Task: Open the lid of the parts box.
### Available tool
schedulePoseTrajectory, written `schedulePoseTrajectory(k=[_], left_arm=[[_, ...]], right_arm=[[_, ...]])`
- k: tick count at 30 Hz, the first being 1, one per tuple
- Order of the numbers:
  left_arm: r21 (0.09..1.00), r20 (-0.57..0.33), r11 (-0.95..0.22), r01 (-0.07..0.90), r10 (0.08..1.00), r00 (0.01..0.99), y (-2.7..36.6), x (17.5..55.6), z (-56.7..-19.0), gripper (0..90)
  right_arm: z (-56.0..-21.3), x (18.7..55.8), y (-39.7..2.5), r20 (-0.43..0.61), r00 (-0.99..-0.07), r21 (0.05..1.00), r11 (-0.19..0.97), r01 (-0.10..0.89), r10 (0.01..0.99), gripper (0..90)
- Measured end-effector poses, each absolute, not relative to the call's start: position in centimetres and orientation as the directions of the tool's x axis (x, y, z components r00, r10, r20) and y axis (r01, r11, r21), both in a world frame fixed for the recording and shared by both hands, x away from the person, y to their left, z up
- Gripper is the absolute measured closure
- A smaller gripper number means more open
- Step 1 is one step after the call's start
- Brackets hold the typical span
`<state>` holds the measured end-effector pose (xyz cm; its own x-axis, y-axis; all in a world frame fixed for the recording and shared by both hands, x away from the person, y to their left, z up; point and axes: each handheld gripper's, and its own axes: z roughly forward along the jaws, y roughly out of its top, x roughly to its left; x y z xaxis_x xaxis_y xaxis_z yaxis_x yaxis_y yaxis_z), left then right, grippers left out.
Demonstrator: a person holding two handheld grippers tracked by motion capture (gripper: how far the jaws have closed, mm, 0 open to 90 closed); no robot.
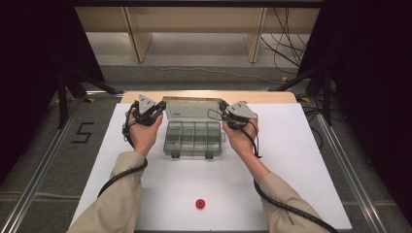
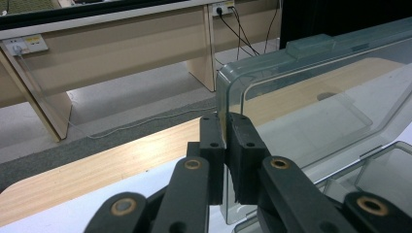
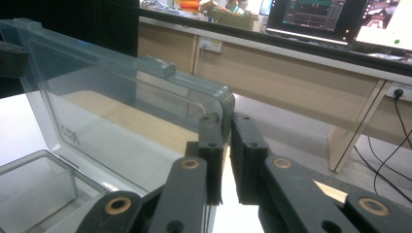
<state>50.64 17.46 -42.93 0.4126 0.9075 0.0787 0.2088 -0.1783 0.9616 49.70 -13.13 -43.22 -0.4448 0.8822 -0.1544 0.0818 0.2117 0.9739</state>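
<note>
One clear plastic organizer box sits near the far middle of the white bench, its transparent lid raised and standing close to upright behind the tray. The left gripper has its fingers pressed together on the lid's left edge, near the rounded upper corner, with the thin plastic wall sandwiched between the pads. The right gripper holds the opposite edge: its fingers sit on either side of the lid's right rim with a narrow slit between them, the rim running into that slit. Both hands lie just beside the box's short sides, so room there is tight, while the bench in front of the box is wide and bare apart from one small red ring lying well apart near the front edge. The tray shows two rows of compartments, the nearer ones looking unfilled. Two latches hang at the box's front edge.
</note>
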Motion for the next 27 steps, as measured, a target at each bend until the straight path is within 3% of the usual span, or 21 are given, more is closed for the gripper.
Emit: schedulePoseTrajectory(k=[27], left_arm=[[0.962,0.054,-0.159,0.224,0.910,0.412,17.35,51.33,-43.66,84.4]], right_arm=[[-44.15,50.61,-12.89,-0.150,-0.431,0.973,0.210,0.094,0.890,83.0]])
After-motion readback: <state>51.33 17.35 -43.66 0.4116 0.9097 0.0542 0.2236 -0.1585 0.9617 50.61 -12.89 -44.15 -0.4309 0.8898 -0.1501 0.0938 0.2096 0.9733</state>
